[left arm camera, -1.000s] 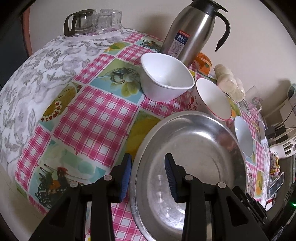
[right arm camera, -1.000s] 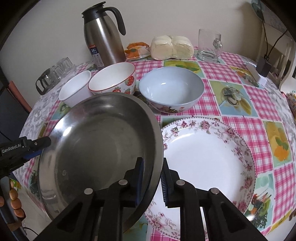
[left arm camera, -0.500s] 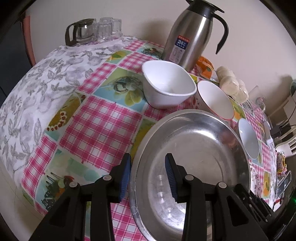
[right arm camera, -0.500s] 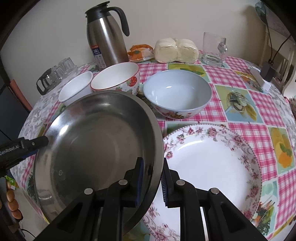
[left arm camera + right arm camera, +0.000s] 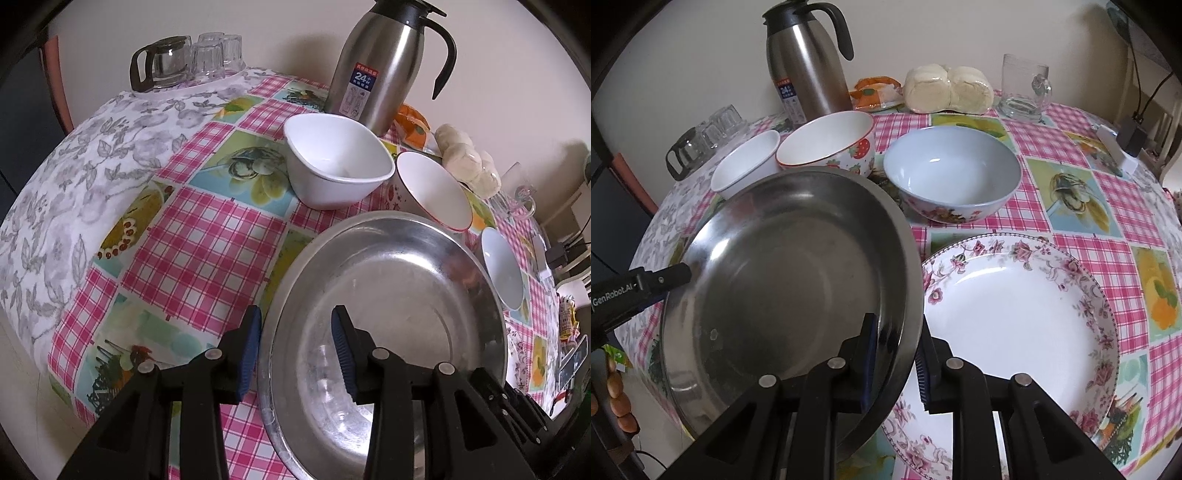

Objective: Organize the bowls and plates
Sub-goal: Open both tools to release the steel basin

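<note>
Only the right wrist view shows the floral plate [image 5: 1015, 317] beside the steel pan [image 5: 790, 280].

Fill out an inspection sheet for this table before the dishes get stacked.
Surface: table under a pink checked cloth, with a grey leaf-print cloth at one end.
Job's things: steel pan tilted, its edge over the floral plate; blue bowl, strawberry bowl and white bowl in a row behind it, upright and empty.
Clutter: thermos jug, bagged buns, orange packet, glass mug, glass pot with tumblers.
Tongs: right tongs clamp the pan's rim; left tongs straddle the opposite rim without clamping; both have just eased wider.
Cables: black lead into a plug adapter at the far right edge.
Surroundings: pale wall behind.
</note>
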The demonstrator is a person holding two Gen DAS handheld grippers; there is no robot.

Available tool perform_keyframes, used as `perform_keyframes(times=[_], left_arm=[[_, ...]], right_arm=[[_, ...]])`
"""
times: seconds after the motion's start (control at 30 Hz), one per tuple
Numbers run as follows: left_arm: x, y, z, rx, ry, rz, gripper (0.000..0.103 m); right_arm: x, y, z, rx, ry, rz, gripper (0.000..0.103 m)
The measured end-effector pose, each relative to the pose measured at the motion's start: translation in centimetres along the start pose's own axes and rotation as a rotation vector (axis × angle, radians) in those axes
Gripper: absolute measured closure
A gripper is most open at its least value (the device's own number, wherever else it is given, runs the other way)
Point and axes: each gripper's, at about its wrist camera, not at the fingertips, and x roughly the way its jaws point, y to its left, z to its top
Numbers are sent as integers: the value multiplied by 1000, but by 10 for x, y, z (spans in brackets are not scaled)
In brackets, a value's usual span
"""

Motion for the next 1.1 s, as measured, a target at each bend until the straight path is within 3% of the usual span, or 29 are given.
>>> perform_keyframes(times=[0.1, 0.27, 0.33, 0.37, 0.47, 0.53, 0.73, 1.1], left_arm=[[-4, -1, 0, -2, -7, 5, 62], [-20, -12, 0, 22, -56, 3, 40], [-26, -19, -2, 42, -71, 4, 34], [-28, -23, -3, 52, -76, 6, 33], [-31, -35, -6, 85, -84, 13, 29], [-31, -42, -9, 110, -90, 13, 23], [-36, -63, -18, 162, -125, 20, 11], [-66, -118, -42, 276, -264, -143, 2]], right_arm=[[-10, -4, 2, 23, -14, 10, 79], [-36, -18, 6, 70, -70, 3, 72], [-43, -26, 6, 84, -76, -39, 50], [-44, -30, 6, 90, -77, -59, 46], [-49, -46, 2, 123, -77, -83, 42], [-50, -56, 0, 151, -70, -91, 33], [-52, -79, -5, 142, -52, -161, 20], [-69, -140, -19, 257, -84, -179, 10]])
